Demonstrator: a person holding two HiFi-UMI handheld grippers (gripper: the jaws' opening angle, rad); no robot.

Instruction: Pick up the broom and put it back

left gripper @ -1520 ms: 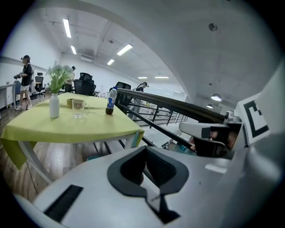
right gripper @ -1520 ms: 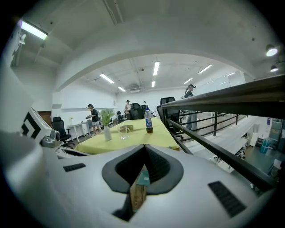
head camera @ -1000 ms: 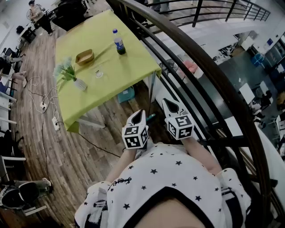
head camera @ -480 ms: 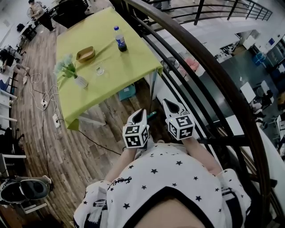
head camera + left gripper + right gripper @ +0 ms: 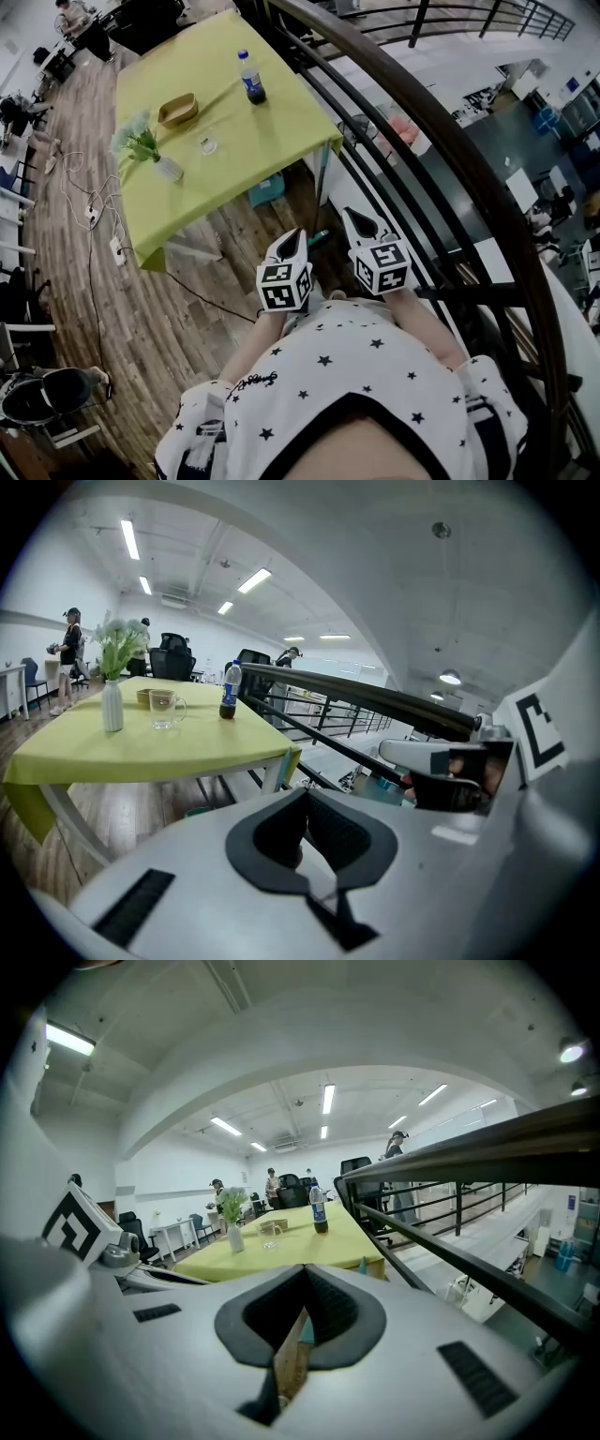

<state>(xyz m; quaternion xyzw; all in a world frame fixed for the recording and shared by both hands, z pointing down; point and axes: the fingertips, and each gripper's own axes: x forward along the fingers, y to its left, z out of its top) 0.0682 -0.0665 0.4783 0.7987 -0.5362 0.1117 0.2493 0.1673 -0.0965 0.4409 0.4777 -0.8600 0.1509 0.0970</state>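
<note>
Your left hand-held gripper [image 5: 296,238] and right hand-held gripper [image 5: 354,220] are both closed, empty, side by side. Bench [image 5: 272,131] ahead-left of them, railing [image 5: 450,141] just right.

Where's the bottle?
In the head view, the bottle stands on the green table near its right edge by the railing, right of the bowl.

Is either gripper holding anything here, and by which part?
Nothing is held: the left gripper and the right gripper each have jaws shut together with nothing between them.
</note>
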